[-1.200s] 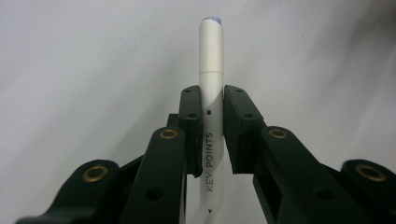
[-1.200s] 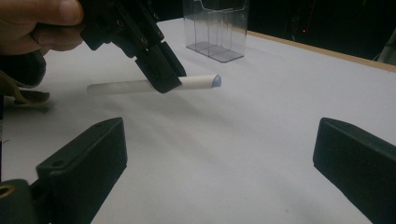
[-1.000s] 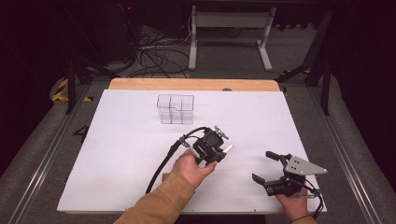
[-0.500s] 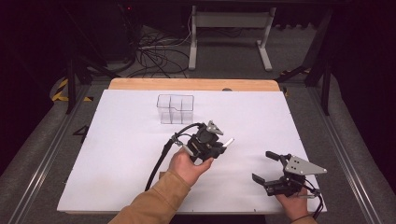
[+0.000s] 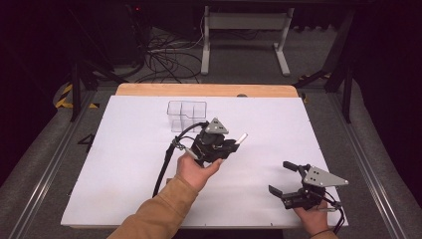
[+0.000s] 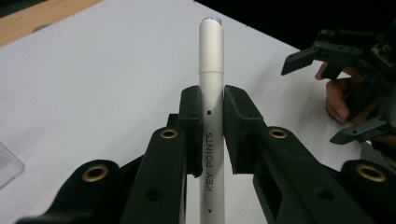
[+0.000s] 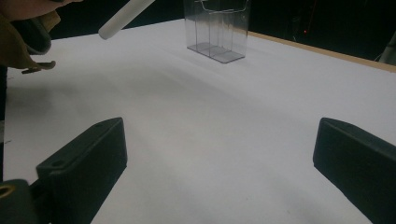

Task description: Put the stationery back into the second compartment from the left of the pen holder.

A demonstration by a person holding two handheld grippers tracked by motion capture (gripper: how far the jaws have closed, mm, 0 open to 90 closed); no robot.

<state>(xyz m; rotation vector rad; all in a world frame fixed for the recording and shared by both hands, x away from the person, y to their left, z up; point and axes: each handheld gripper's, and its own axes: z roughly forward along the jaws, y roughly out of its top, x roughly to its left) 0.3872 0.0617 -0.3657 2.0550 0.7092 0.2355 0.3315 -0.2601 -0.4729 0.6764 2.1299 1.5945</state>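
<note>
Now the left gripper (image 5: 230, 145) is clamped on a white pen (image 6: 211, 93), which has been lifted clear of the tabletop (image 5: 124, 164) and carried toward the clear divided box (image 5: 186, 114). Placement in a compartment is probably next. The right gripper (image 5: 283, 178) is held open, low near the front edge.
</note>
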